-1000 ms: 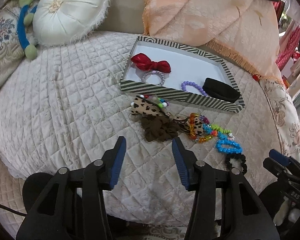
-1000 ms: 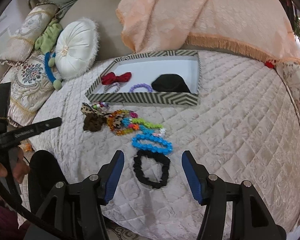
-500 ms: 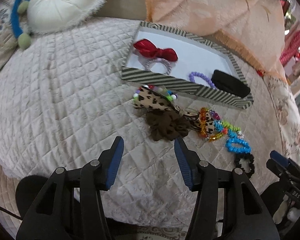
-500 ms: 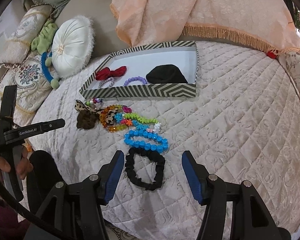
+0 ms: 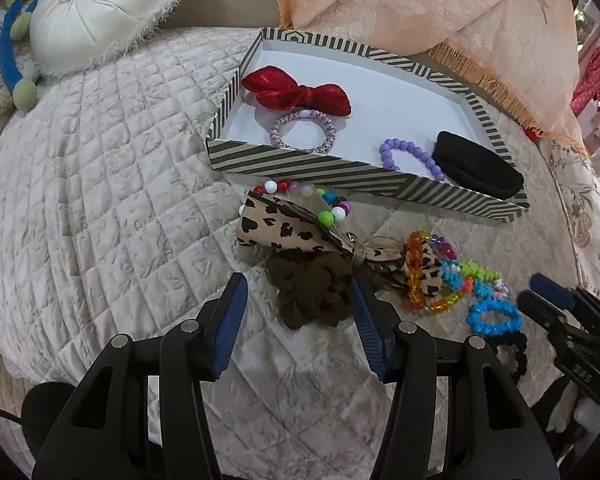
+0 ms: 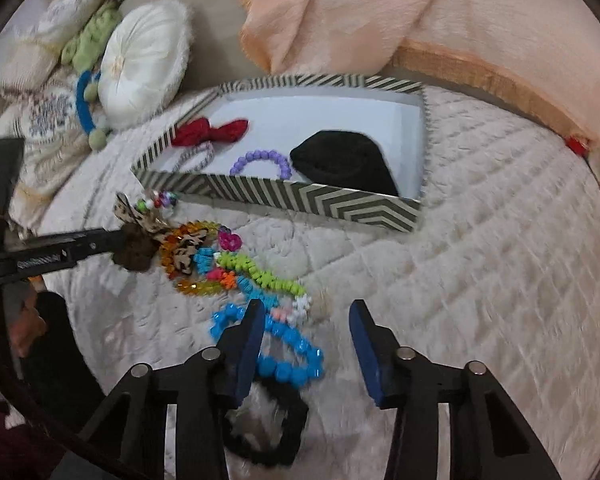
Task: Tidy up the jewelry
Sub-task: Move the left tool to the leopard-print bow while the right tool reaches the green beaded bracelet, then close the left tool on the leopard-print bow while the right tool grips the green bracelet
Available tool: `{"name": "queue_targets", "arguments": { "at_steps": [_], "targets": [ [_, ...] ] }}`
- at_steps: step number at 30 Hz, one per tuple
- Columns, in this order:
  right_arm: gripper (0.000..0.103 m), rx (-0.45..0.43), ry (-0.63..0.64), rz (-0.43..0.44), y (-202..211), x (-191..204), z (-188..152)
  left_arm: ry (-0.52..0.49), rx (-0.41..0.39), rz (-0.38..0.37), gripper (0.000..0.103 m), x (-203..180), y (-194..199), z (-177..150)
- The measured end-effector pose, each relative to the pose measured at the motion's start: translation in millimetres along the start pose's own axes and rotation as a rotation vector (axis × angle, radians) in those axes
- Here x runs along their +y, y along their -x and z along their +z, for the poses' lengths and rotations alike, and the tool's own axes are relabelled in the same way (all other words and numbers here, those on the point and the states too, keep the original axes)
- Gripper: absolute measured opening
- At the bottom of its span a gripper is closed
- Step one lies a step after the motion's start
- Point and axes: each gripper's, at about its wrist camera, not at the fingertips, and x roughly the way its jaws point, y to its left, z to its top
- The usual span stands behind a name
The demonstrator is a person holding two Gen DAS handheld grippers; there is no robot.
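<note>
Left gripper [image 5: 298, 308]: jaws spread, empty, straddling the brown scrunchie [image 5: 312, 296] lying on the quilt [image 5: 100, 184]. Right gripper [image 6: 306, 336]: jaws closing, nothing pinched yet, blue bead bracelet [image 6: 280, 344] and black scrunchie [image 6: 268, 432] partly between them. Step in hand, apparently: approach for pickup. Next: lower, pinch one item apiece, carry to the striped box [image 5: 300, 166] beyond the pile, already holding a red bow [image 5: 296, 94].

Soft even light; right view motion-blurred
</note>
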Motion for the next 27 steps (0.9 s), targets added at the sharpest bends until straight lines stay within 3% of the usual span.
{"name": "queue_targets", "arguments": {
  "at_steps": [4, 7, 9, 11, 12, 13, 14, 16, 27],
  "targets": [
    [0.039, 0.048, 0.074, -0.002, -22.4, 7.3, 6.9, -0.013, 0.013, -0.007, 0.053, -0.3, -9.1, 2.5],
    [0.031, 0.045, 0.089, 0.013, -31.9, 6.8, 8.8, -0.026, 0.030, -0.009, 0.054, -3.4, -19.2, 5.0],
    [0.016, 0.029, 0.084, 0.028, -33.7, 5.6, 9.8, -0.026, 0.029, -0.013, 0.054, -5.9, -23.5, 6.8],
    [0.015, 0.015, 0.077, 0.026, -33.1, 3.9, 9.5, -0.017, 0.016, -0.023, 0.053, -6.4, -25.8, 8.9],
    [0.013, 0.011, 0.070, 0.026, -31.5, 3.4, 9.3, -0.009, 0.010, -0.036, 0.051, -5.4, -26.9, 10.5],
    [0.013, 0.006, 0.059, 0.024, -28.7, 1.0, 8.8, -0.002, 0.005, -0.056, 0.037, -4.6, -27.6, 11.8],
    [0.012, -0.003, 0.048, 0.020, -24.4, -1.6, 8.3, 0.003, 0.008, -0.077, 0.030, -4.1, -28.9, 12.9],
    [0.011, -0.030, 0.023, 0.021, -11.8, -6.8, 8.1, 0.006, 0.007, -0.089, 0.023, -4.8, -28.3, 13.4],
    [0.011, -0.186, -0.011, 0.013, 58.6, -9.6, 18.3, 0.007, -0.158, -0.060, 0.019, 8.7, 47.9, 8.5]
  ]
}}
